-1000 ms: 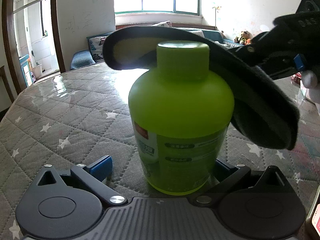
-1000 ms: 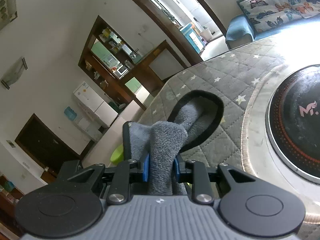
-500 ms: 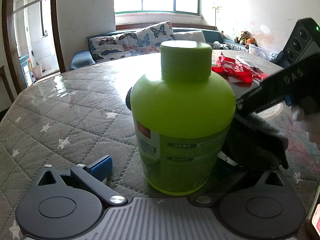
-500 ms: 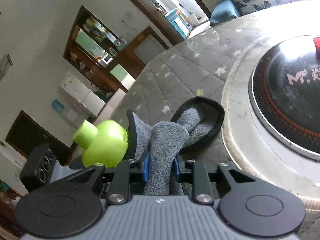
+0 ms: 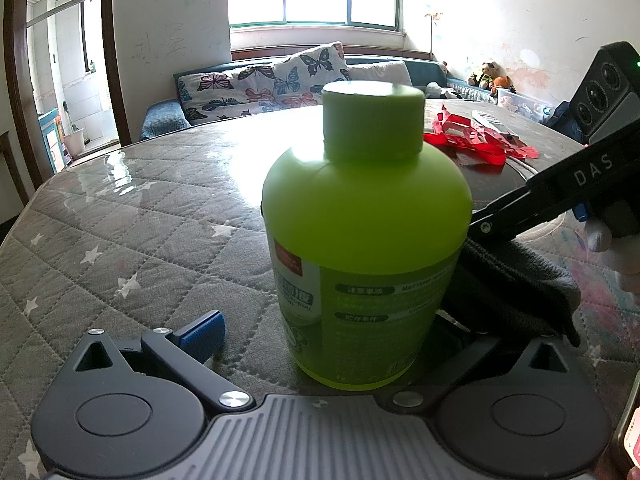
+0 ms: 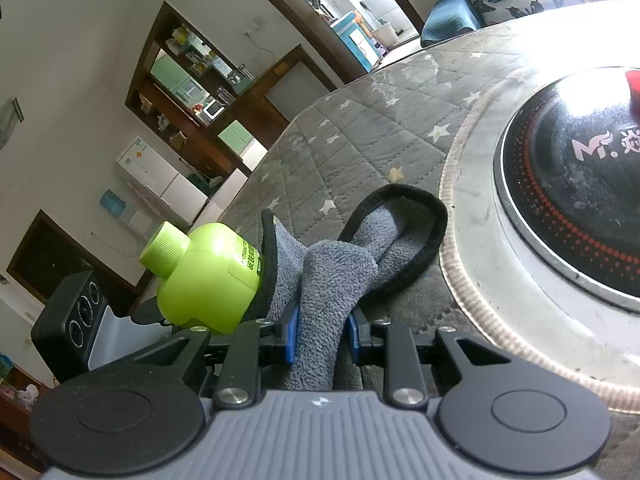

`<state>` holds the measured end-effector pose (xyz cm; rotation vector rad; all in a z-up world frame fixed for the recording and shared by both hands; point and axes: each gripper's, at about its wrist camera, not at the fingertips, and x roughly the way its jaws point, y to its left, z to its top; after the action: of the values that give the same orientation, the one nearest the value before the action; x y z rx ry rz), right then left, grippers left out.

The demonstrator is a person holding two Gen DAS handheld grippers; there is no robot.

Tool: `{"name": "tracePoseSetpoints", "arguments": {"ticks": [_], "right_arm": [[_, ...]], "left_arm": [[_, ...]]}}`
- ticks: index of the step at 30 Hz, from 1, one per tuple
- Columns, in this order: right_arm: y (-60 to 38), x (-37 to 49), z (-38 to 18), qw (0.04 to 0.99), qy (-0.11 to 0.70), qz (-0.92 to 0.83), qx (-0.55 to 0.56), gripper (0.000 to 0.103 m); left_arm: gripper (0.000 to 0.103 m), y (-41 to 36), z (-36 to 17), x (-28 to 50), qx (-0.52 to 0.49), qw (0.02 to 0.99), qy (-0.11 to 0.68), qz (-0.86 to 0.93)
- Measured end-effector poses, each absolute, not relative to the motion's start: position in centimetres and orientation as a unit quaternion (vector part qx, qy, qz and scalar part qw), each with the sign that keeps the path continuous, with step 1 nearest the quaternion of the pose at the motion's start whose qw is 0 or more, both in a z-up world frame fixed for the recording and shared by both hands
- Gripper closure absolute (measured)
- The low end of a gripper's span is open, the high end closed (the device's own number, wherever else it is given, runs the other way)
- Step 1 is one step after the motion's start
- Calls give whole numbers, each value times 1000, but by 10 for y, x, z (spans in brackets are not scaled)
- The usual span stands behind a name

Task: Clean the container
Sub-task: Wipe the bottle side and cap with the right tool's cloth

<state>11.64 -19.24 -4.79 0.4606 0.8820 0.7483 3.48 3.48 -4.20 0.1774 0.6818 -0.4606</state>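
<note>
2 grippers: both in view, 1 container between them.
Container look: lime-green plastic bottle, squat and round-shouldered, with a wide ribbed screw cap of the same green shut on top; a printed label wraps its lower half, with a small red patch at the label's left edge.
Container place: upright on the grey quilted, star-patterned table cover, close to the near table edge in the left wrist view.
Left gripper: jaws spread wide around the bottle's base. The blue left pad stands clear of the bottle with cover showing between them; the right finger is hidden behind the bottle and cloth, so contact on that side cannot be told.
Cloth: grey fleece with a black bound edge, pinched between the blue pads of the right gripper, whose jaws are closed down onto it.
Cloth against container: from the right wrist view, the cloth's black edge lies against the bottle's side at label height; its far loop rests on the table cover.
Right of the bottle: a black induction hob set in a pale round ring, near the cloth's loop.
Further right: red ribbon lying on the hob's far side.
Background: butterfly-print cushions on a sofa under a bright window.
</note>
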Motion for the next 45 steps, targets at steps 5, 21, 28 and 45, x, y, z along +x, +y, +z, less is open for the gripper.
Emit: {"name": "tracePoseSetpoints", "arguments": {"ticks": [5, 21, 28, 45], "right_arm": [[-193, 117, -49, 812, 413, 351, 216, 79], [-194, 123, -1, 815, 357, 382, 251, 79], [-191, 140, -15, 801, 374, 374, 281, 75], [-189, 127, -55, 804, 436, 338, 221, 76]], "left_arm": [[0, 35, -42, 35, 86, 913, 331, -224], [0, 36, -42, 35, 86, 913, 331, -224], [0, 36, -42, 36, 86, 913, 331, -223], [0, 36, -43, 37, 86, 913, 331, -223]]}}
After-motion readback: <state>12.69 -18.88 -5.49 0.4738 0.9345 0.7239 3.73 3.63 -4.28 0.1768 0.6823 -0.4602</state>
